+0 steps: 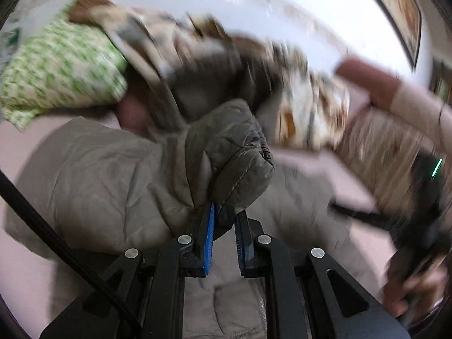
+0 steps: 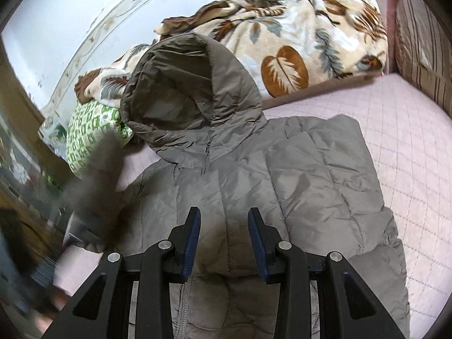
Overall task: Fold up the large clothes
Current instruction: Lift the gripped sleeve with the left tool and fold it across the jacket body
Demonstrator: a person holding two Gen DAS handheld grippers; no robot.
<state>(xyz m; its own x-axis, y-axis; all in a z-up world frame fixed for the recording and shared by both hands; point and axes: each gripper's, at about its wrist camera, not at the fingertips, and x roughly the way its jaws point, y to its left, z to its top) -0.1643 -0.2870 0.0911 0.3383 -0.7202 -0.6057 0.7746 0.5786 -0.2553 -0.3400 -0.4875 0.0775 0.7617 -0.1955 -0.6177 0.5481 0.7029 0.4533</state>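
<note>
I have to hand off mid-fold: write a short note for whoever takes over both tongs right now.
Left tongs: shut on the elastic cuff of the grey-brown quilted hooded jacket's sleeve, lifted above the body.
Right tongs: open, empty, hovering over the jacket's chest.
Jacket lies front up on the pink quilted bedspread, hood toward the leaf-print blanket.
Done: sleeve picked up.
Left: lay the sleeve across, handle the other side, fold the hood and body.
</note>
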